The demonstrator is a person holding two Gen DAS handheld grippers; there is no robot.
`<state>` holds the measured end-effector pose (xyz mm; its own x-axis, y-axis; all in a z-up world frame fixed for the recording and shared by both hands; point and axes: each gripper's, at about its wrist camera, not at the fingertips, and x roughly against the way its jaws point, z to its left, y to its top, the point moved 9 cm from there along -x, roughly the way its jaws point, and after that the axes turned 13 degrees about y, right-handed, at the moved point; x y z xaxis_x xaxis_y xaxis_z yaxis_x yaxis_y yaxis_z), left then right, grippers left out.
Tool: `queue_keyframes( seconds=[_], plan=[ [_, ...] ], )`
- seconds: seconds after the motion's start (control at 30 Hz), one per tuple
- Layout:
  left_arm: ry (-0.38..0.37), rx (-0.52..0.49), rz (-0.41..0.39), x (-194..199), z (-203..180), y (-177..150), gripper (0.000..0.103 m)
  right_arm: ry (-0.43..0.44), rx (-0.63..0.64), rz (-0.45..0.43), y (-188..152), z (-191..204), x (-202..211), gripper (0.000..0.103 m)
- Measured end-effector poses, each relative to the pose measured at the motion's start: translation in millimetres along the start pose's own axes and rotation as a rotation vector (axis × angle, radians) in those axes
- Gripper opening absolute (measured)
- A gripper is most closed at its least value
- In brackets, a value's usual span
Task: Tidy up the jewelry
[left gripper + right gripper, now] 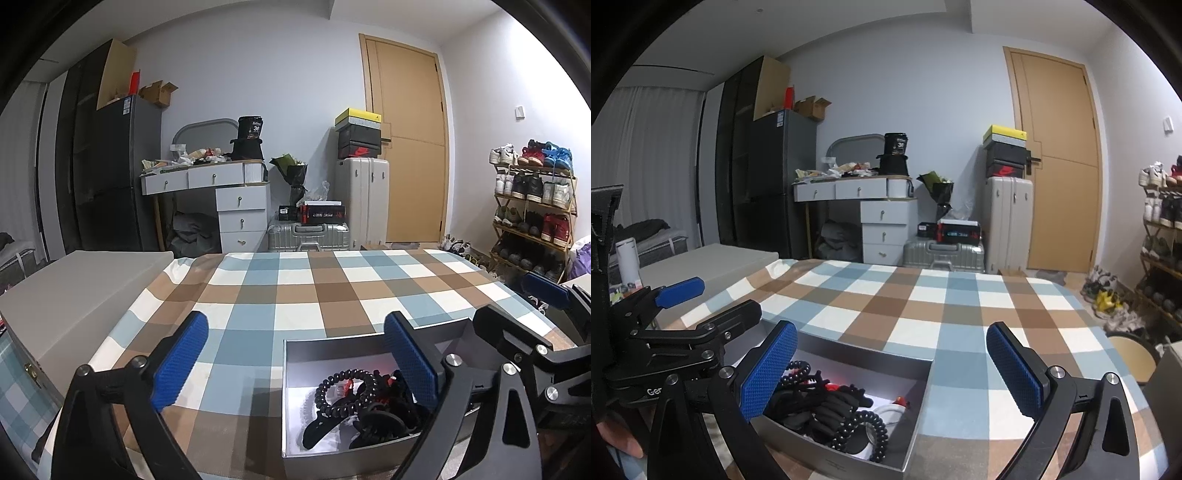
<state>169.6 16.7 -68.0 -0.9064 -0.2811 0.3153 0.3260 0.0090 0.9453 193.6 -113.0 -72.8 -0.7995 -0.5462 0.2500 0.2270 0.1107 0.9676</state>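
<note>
Jewelry [846, 410] fills the grey box [916, 402]; both hand-held grippers gape wide, holding nothing.

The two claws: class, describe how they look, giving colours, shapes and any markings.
Each claw, left and right, has two flat blue pads with a dimpled grid texture, mounted on black angular linkage arms joined by silver round bolts. White lettering beginning "Ge" marks the left one's black body. No cables show.
</note>
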Motion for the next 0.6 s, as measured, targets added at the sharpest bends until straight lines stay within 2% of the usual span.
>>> queue_keyframes(
  seconds=[0.6],
  plan=[
    [-0.018, -0.006, -0.003, 0.1, -4.9, 0.5, 0.102, 0.009, -0.001, 0.003, -1.2, 0.3, -2.1, 0.103]
  ],
)
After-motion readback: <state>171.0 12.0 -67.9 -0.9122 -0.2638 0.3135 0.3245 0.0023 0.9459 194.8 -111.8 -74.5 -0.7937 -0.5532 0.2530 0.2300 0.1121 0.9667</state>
